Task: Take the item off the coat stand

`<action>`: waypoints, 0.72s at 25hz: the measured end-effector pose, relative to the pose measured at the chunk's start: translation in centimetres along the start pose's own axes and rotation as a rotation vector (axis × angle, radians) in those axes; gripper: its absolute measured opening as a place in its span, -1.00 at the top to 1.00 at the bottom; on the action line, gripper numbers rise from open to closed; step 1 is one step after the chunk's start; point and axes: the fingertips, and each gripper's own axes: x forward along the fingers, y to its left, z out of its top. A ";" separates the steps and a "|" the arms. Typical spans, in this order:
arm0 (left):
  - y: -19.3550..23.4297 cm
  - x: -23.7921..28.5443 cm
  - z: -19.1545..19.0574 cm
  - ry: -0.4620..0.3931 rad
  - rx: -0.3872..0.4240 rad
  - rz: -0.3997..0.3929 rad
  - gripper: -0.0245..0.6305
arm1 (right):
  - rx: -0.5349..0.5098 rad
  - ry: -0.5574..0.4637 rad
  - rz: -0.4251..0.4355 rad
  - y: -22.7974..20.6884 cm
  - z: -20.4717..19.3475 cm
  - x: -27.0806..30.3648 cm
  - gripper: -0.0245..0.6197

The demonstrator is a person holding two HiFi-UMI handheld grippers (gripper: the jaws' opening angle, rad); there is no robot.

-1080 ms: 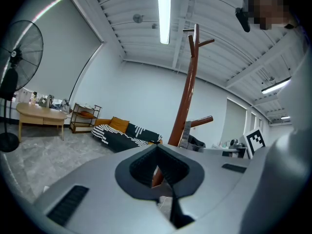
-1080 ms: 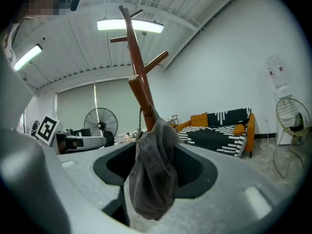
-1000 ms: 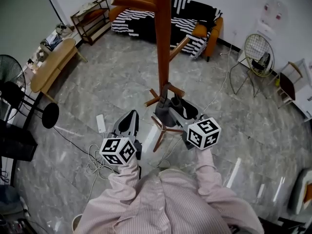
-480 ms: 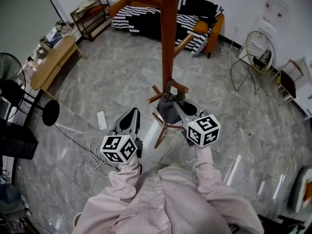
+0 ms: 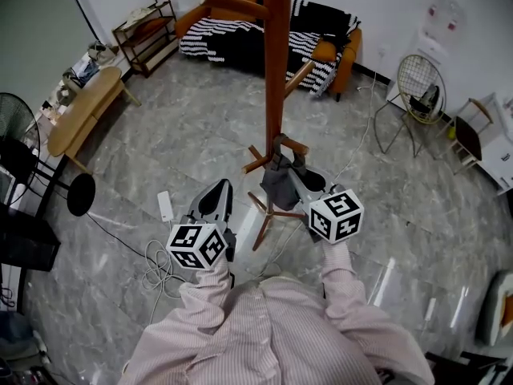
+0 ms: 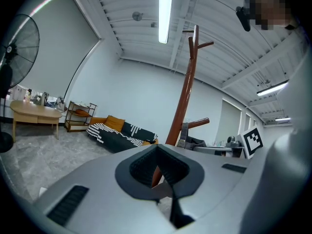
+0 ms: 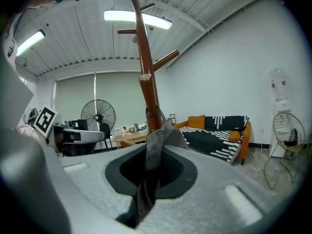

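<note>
The brown wooden coat stand rises from the marble floor right in front of me. A grey fabric item hangs from one of its low pegs. My right gripper is at that item; its jaws are closing, and in the right gripper view a grey strap runs pinched between them, below the pole. My left gripper hovers left of the stand's base, shut with nothing in it. The left gripper view looks up at the pole and the hanging item.
A sofa with a striped blanket stands behind the stand. A wooden table, a shelf and a fan are on the left. A wire chair is at the right. Cables and a power strip lie near my left gripper.
The right gripper's jaws have closed from wide open onto the grey fabric at the low peg. The left gripper has stayed about where it was.
</note>
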 end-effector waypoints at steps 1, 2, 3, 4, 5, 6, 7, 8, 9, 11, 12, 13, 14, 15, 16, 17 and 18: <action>-0.1 0.0 0.1 0.000 0.002 -0.006 0.92 | -0.003 -0.003 -0.005 0.0 0.1 -0.1 0.85; -0.1 0.0 0.1 -0.001 0.004 -0.013 0.92 | -0.006 -0.006 -0.010 0.0 0.3 -0.2 0.85; -0.1 0.0 0.2 -0.001 0.006 -0.018 0.92 | -0.009 -0.010 -0.013 0.0 0.5 -0.3 0.85; -0.1 -0.1 0.2 -0.001 0.008 -0.023 0.92 | -0.012 -0.015 -0.017 0.1 0.7 -0.4 0.85; -0.1 -0.1 0.3 -0.002 0.009 -0.028 0.92 | -0.015 -0.019 -0.020 0.1 0.8 -0.5 0.85; -0.2 -0.1 0.3 -0.002 0.010 -0.034 0.92 | -0.019 -0.022 -0.024 0.2 1.0 -0.6 0.85; -0.3 -0.2 0.4 -0.003 0.012 -0.040 0.92 | -0.021 -0.025 -0.029 0.2 1.1 -0.8 0.85; -0.5 -0.2 0.4 -0.003 0.014 -0.046 0.92 | -0.023 -0.030 -0.034 0.2 1.3 -1.0 0.85; -0.6 -0.3 0.5 -0.002 0.016 -0.053 0.92 | -0.024 -0.035 -0.039 0.3 1.5 -1.1 0.85; -0.7 -0.4 0.6 0.000 0.021 -0.064 0.92 | -0.026 -0.047 -0.047 0.4 1.9 -1.4 0.86; -0.8 -0.4 0.5 0.000 0.023 -0.069 0.92 | -0.028 -0.052 -0.051 0.4 2.0 -1.5 0.85; -0.8 -0.5 0.5 0.001 0.024 -0.073 0.92 | -0.030 -0.058 -0.055 0.5 2.1 -1.7 0.86; -0.8 -0.6 0.4 0.001 0.026 -0.077 0.92 | -0.032 -0.063 -0.060 0.5 2.3 -1.9 0.85; -0.8 -0.7 0.5 0.001 0.028 -0.081 0.92 | -0.034 -0.069 -0.064 0.6 2.5 -2.0 0.85; -0.9 -0.8 0.6 0.001 0.030 -0.084 0.92 | -0.036 -0.075 -0.068 0.7 2.7 -2.2 0.86; -0.9 -0.9 0.7 0.001 0.031 -0.088 0.92 | -0.038 -0.080 -0.072 0.8 3.0 -2.4 0.85; -0.9 -1.0 0.7 0.001 0.033 -0.091 0.92 | -0.040 -0.086 -0.076 0.9 3.1 -2.6 0.85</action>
